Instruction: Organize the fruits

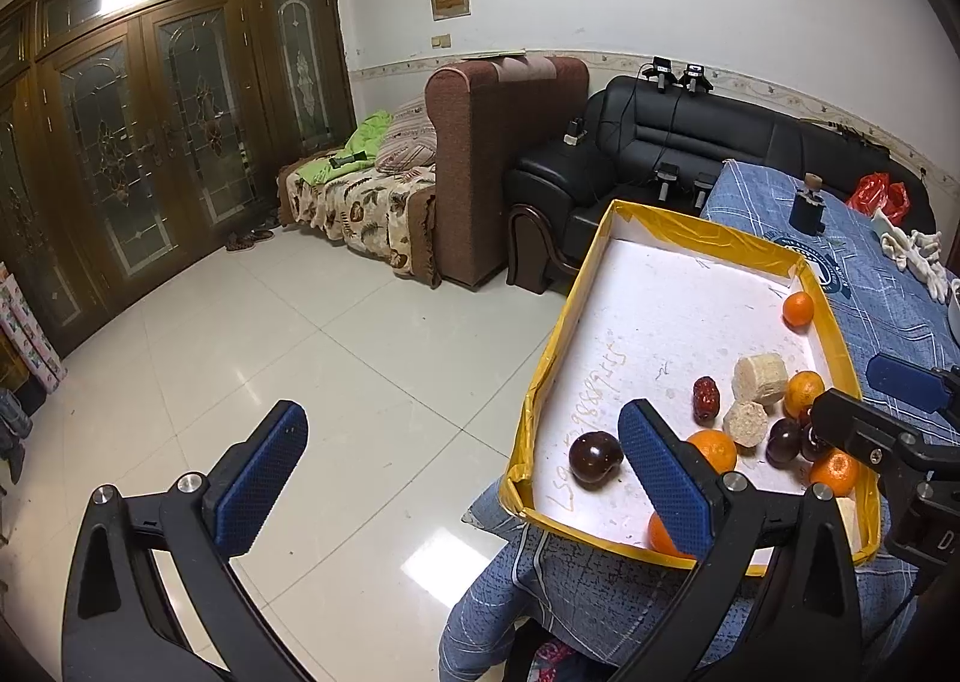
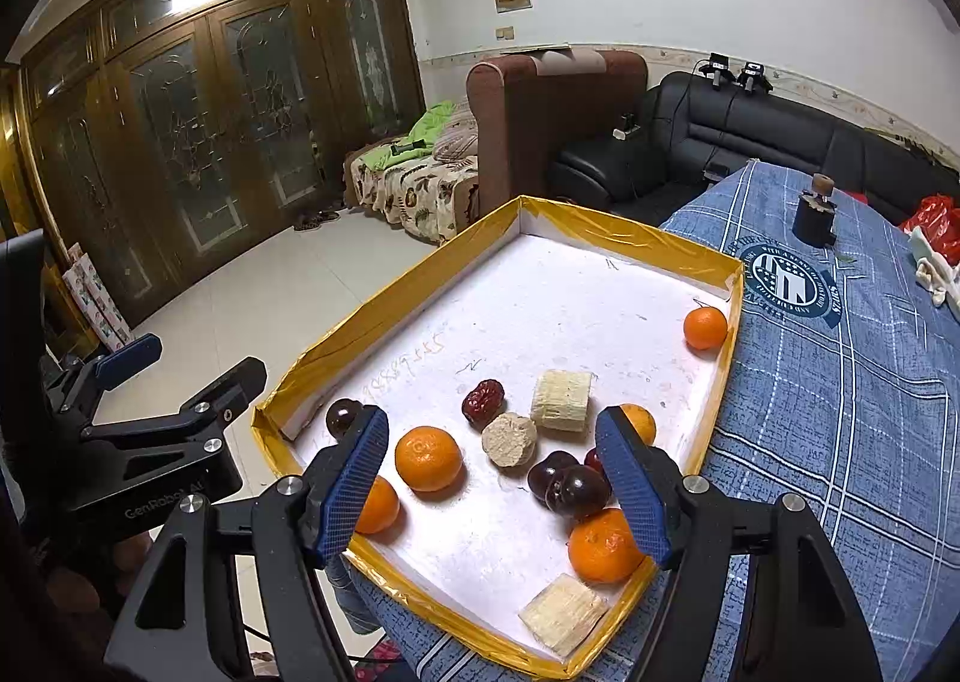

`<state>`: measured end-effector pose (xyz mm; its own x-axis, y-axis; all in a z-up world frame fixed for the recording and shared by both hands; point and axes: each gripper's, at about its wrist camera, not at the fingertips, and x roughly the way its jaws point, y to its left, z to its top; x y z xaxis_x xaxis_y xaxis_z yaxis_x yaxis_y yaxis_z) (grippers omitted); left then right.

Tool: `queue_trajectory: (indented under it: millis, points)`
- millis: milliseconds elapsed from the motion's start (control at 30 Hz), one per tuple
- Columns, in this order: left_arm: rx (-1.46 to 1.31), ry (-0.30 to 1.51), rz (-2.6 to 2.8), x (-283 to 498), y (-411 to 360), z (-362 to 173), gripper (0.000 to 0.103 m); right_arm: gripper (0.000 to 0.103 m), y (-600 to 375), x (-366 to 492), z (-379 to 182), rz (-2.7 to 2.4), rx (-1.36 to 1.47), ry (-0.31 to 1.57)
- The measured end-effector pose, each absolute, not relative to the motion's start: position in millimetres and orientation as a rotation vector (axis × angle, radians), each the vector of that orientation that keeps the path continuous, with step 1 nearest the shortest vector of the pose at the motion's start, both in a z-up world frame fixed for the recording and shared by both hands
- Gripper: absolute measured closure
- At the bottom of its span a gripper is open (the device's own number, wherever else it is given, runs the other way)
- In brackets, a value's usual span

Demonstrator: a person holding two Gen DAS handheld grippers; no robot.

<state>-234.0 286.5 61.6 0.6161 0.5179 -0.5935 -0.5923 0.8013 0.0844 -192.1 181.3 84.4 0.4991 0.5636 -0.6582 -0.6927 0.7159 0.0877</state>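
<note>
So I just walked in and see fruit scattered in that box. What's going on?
A person holds a gripper in each hand over the yellow-rimmed tray on the blue tablecloth. The right gripper and left gripper are both open and empty. Oranges, dark plums, a red date and pale cut chunks lie loose, unsorted.

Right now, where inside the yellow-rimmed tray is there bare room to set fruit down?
The tray's far half is bare, from the far rim down to the red date, with only one orange by the right rim. The near right corner is crowded: plums, oranges, pale chunks.
</note>
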Motion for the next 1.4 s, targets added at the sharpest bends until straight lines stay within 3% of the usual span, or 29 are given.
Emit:
queue_trajectory:
  millis: [1400]
  points:
    - [-0.094, 0.636, 0.641, -238, 275, 68, 0.0, 0.03, 168, -191, 87, 0.769, -0.186, 0.71]
